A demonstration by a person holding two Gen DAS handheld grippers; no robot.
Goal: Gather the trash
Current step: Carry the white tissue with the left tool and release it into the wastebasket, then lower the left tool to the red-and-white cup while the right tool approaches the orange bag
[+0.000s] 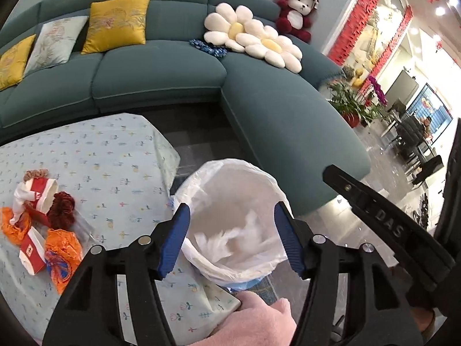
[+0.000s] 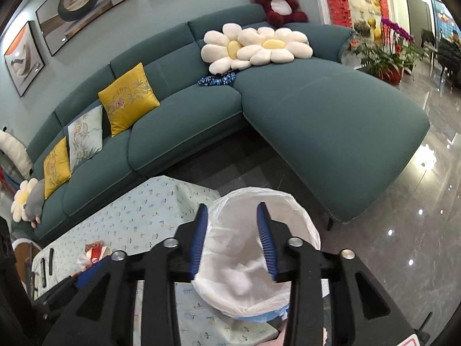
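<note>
A bin with a white liner (image 1: 230, 170) stands beside the table, with crumpled white trash (image 1: 239, 236) lying inside it. My left gripper (image 1: 232, 216) hovers over the bin's mouth, open, with nothing between its blue pads. My right gripper (image 2: 232, 210) hangs over the same bin (image 2: 259, 193), also open and holding nothing. On the table's flowered cloth (image 1: 109, 155) at the left lies a pile of trash: a red-and-white paper cup (image 1: 40, 193), a red carton (image 1: 31, 255) and orange plastic bags (image 1: 62, 248). The cup (image 2: 98, 255) also shows in the right wrist view.
A teal corner sofa (image 1: 161, 69) with yellow cushions, daisy pillows (image 1: 253, 37) and a plush bear curves behind the table. Glossy floor (image 2: 403, 245) and potted plants (image 2: 383, 54) lie to the right. Two dark remotes (image 2: 46, 265) rest on the table. A pink sleeve (image 1: 259, 320) is below the left gripper.
</note>
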